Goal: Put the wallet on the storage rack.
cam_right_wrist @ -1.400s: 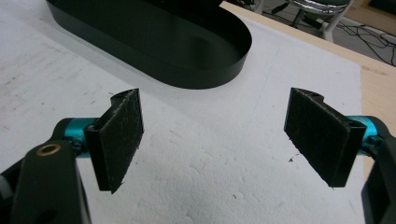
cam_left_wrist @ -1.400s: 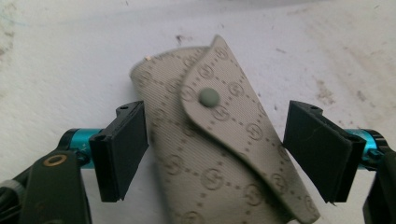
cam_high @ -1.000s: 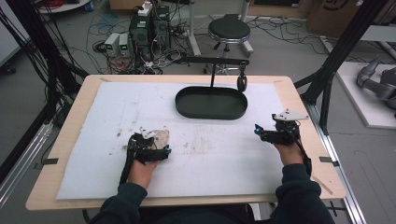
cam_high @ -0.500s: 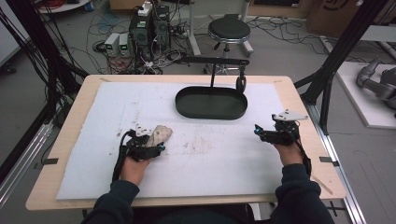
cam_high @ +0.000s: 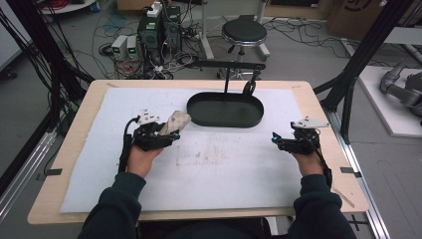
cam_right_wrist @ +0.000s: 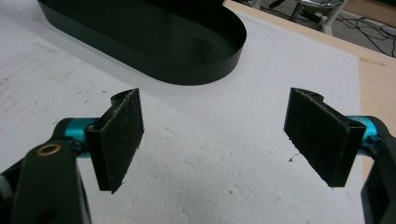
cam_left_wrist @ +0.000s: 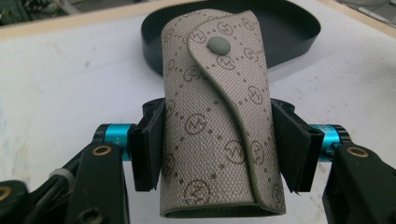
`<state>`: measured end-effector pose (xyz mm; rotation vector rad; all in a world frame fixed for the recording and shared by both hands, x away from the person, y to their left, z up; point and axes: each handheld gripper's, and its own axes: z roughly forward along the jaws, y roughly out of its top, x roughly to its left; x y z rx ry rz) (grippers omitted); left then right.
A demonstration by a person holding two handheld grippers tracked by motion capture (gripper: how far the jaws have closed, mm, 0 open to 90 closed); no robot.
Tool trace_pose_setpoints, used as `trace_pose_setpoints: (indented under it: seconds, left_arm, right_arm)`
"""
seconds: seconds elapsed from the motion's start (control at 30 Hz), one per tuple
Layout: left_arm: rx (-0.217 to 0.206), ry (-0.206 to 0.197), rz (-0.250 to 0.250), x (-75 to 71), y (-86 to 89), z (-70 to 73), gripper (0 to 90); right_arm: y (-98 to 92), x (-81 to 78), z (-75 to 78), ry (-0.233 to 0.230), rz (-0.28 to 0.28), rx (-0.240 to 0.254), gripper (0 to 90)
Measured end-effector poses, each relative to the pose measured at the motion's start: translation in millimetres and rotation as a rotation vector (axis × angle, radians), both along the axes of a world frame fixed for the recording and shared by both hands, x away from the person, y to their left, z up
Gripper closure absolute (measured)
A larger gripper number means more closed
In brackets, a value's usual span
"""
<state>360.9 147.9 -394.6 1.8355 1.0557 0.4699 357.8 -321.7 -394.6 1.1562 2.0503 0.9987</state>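
Hand-held gripper [cam_left_wrist: 217,149] w/ key pouch [cam_left_wrist: 217,126] betw. pads

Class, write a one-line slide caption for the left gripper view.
Left gripper clamps a beige patterned key pouch by its sides, snap button up, before the black oval tray.

Dark blue-green sleeves [cam_high: 119,209], black tongs [cam_left_wrist: 219,149] with turquoise collars, brass screws, grey three-cornered plates
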Motion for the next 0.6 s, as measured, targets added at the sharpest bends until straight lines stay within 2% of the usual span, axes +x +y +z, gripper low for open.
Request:
trace_pose_setpoints:
  seconds: [0.1,0.23,0.3,0.33,0.37,0.4,0.43,0.5,0.6]
  left_arm:
    - [-0.004,-0.013,-0.046,16.6,-8.0,7.9,41.0]
    - [-0.017,-0.002,-0.078,41.8,-21.4,13.9,41.0]
    - [-0.001,0.003,-0.101,54.1,-29.5,17.5,41.0]
    - [0.025,0.003,-0.121,65.6,-38.8,20.6,41.0]
    - [0.025,0.003,-0.121,65.6,-38.8,20.6,41.0]
    - [0.044,0.006,-0.127,75.4,-47.3,22.1,40.9]
    - [0.044,0.006,-0.127,75.4,-47.3,22.1,40.9]
    - [0.071,0.009,-0.125,86.6,-57.8,21.3,40.7]
    - [0.09,0.011,-0.106,100.7,-72.7,12.5,40.5]
  right_arm:
    - [-0.7,0.1,0.2,-0.002,-0.001,0.001,20.4]
    - [-1.0,0.1,0.3,-0.002,0.0,0.006,20.3]
    - [-1.9,0.5,0.4,-0.004,0.0,0.01,20.4]
    - [-2.4,0.7,0.3,-0.003,-0.001,0.013,20.4]
    - [-2.4,0.7,0.3,-0.003,-0.001,0.013,20.4]
    - [-3.8,1.7,0.1,-0.003,-0.002,0.018,20.4]
    - [-3.8,1.7,0.1,-0.003,-0.002,0.018,20.4]
    - [-4.6,2.0,-0.2,0.001,-0.005,0.023,20.4]
    - [-6.6,1.0,0.0,0.001,-0.005,0.034,20.4]
